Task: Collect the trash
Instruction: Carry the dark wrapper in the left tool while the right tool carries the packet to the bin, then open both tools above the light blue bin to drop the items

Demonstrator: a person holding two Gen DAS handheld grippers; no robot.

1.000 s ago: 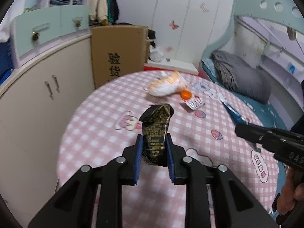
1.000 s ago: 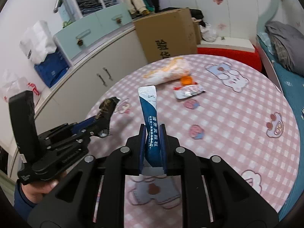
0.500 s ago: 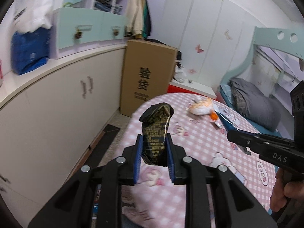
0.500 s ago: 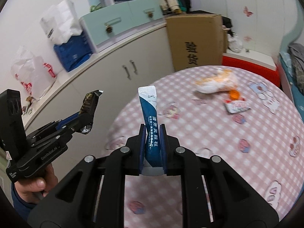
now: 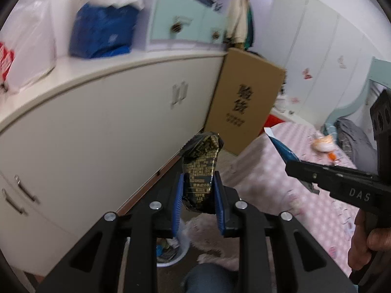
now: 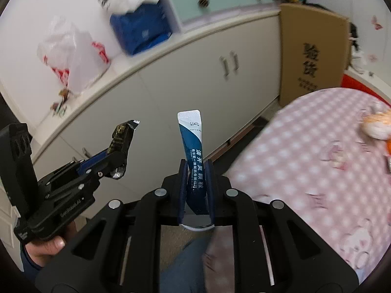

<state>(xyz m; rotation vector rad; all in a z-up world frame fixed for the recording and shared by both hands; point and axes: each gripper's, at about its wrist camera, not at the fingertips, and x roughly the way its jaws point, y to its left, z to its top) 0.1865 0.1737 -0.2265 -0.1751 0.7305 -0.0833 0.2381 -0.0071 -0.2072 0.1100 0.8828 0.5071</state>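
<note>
Gripping black wrapper point(image 5: 200, 171) w/ left tool point(image 5: 197, 204), right tool point(image 6: 196, 190) pinching blue sachet point(image 6: 194, 151).

Showing: two wrappers, one black wrapper point(image 5: 200, 171), one blue sachet point(image 6: 193, 157); two grippers; one cardboard box point(image 5: 244, 102); one bin point(image 5: 171, 251).

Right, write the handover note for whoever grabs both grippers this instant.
Left gripper: shut on the black and gold wrapper, held off the table's edge above the white bin on the floor.
Right gripper: shut on the blue sachet, also clear of the table.
Done: both pieces lifted.
Left: drop both in the bin, then fetch the orange and white bag and small scraps beside it.
</note>
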